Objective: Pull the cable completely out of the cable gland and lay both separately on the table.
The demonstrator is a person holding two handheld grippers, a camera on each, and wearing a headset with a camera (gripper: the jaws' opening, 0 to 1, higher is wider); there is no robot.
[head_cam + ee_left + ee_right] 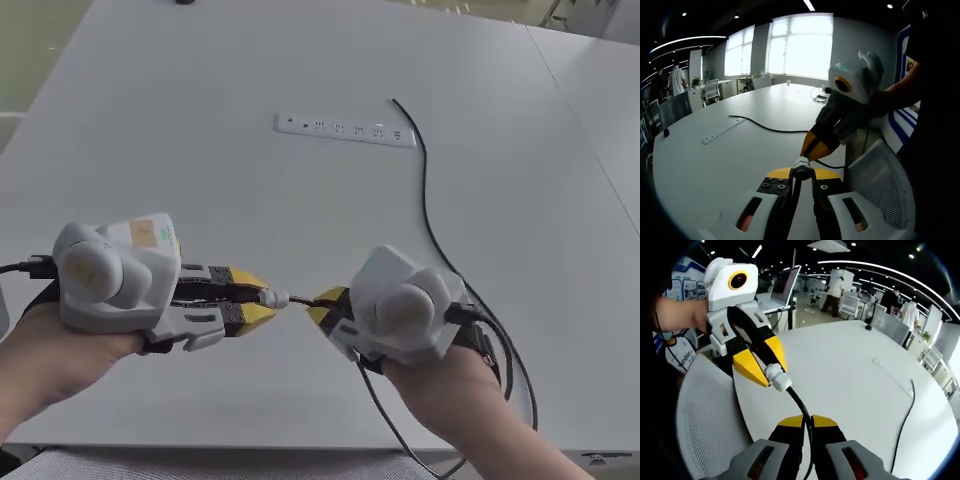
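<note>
White cable gland (272,297) is clamped in the closed fingers (250,317) of the left gripper (268,300), above the bench (300,200); black cable (300,299) runs straight rightward into the right gripper (318,305), pinched tight; pulling apart along that line looks right.

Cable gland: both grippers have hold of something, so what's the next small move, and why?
Probably draw the right gripper straight back from the left gripper, with both shut. The cable, pinched in the right jaws, runs into the cable gland that the left one holds, a short stretch between them, above the table.
</note>
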